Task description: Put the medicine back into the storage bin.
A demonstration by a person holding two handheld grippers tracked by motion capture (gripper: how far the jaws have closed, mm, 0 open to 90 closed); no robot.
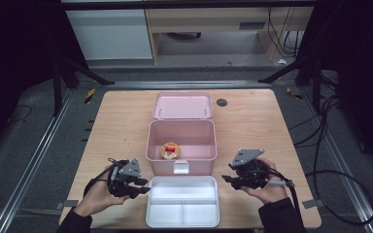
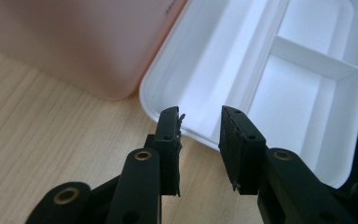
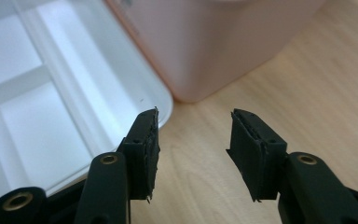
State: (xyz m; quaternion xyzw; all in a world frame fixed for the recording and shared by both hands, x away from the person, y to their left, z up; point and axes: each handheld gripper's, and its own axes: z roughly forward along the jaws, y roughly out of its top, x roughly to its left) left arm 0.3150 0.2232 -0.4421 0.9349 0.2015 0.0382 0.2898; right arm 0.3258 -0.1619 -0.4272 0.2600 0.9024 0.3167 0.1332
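- Step in hand, as judged: you approach the white tray (image 1: 182, 201) from both short ends, probably to lift it into the pink box (image 1: 181, 146).
- The tray lies on the table (image 1: 252, 121) against the box's near wall.
- Your left gripper (image 2: 199, 126) stands released, its jaws straddling the tray's rim without pressing it.
- Your right gripper (image 3: 193, 135) is released, just beside the rim over bare wood.
- Next: bring the right jaws over the rim, then clench both evenly.
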